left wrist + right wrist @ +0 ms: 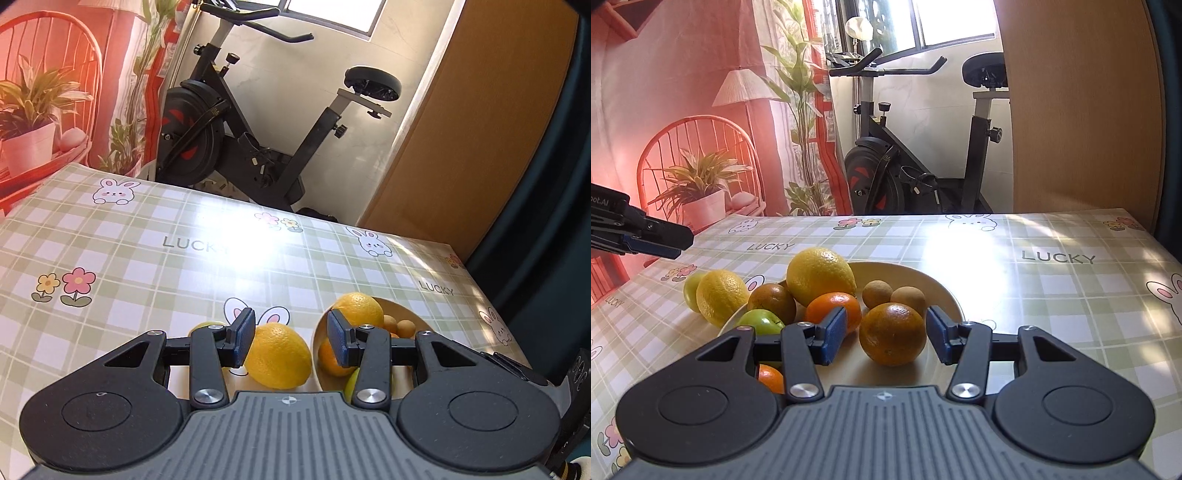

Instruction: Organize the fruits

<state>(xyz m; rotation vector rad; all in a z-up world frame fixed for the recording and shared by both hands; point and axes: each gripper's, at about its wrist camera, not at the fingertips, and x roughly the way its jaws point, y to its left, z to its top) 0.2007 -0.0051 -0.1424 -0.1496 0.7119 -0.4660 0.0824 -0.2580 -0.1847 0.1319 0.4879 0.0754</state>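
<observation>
Looks like we're mid-sort: most fruit is already in the cream bowl [945, 291], which sits toward the near right part of the table [1052, 295]. Two are left on the cloth just beside the bowl's left rim: a lemon [721, 296] and a green fruit [691, 291] tucked behind it, nearer the table's left edge.

The left gripper [291, 341] hangs above that loose lemon, jaws spread and holding nothing. I'd say the next move is lowering so the pads straddle the lemon, pinching it, then lifting it over the rim. The right gripper [886, 339] hovers low over the bowl, jaws apart on either side of an orange [892, 334], but the pads aren't touching it.

Count in the bowl, as far as I can see: one big lemon [820, 275], four oranges, one green apple [759, 322], two small brown round fruits [877, 293]
</observation>
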